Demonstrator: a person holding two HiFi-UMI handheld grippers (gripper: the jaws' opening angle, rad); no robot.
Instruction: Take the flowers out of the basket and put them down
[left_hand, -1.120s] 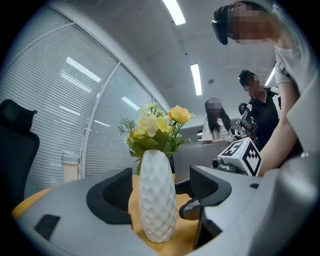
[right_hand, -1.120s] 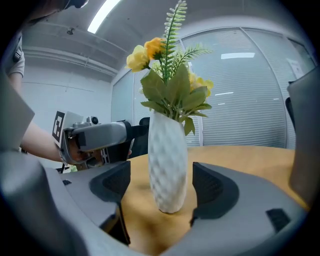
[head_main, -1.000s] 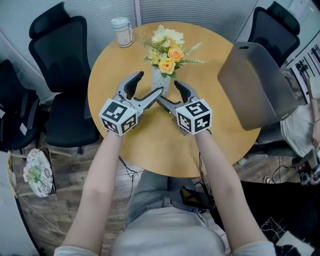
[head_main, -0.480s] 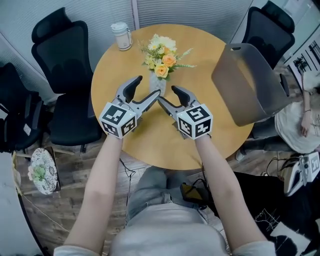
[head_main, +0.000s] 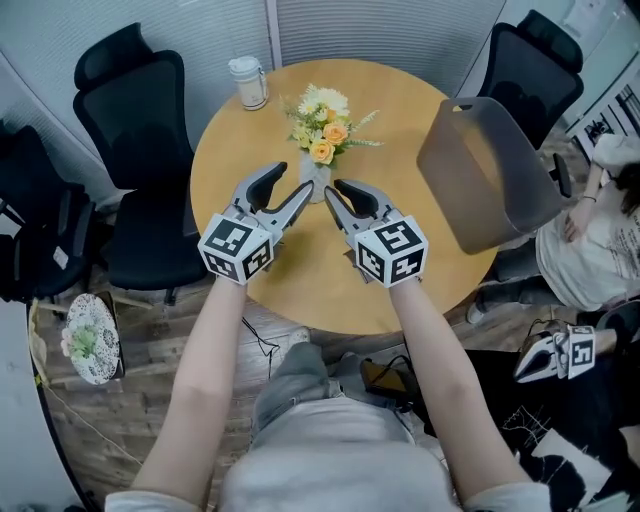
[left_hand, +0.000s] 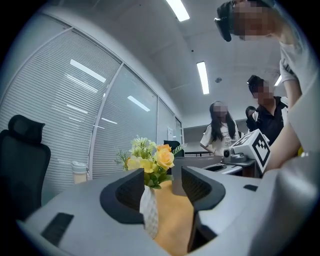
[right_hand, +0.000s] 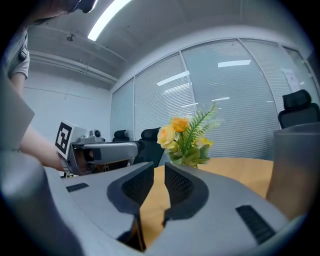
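Showing the approach stage, before any grasp. The left gripper (left_hand: 161, 182) is released: its jaws stand apart, having just been closing, and the white lattice basket (left_hand: 149, 212) is seen in the gap close to the left-hand jaw, with clear space toward the other, so no pad appears to press on it. The right gripper (right_hand: 159, 177) is empty; its jaws have just been closing and are drawn almost together on nothing, with only a narrow slit of tabletop between them.

In the head view the two gripper tips converge on the basket from either side. The flowers (head_main: 322, 128), yellow and orange roses with white blooms and a fern sprig, stand upright in the basket near the middle of the round wooden table (head_main: 320, 285). A lidded cup (head_main: 248, 82) stands well apart at the far edge.

Judged stage: the task is at its start, the flowers not yet lifted. The next move probably calls for one gripper to steady the basket while the other reopens and closes on the stems just above the rim. The stems are thin, so a loose grip could let the bunch slip.
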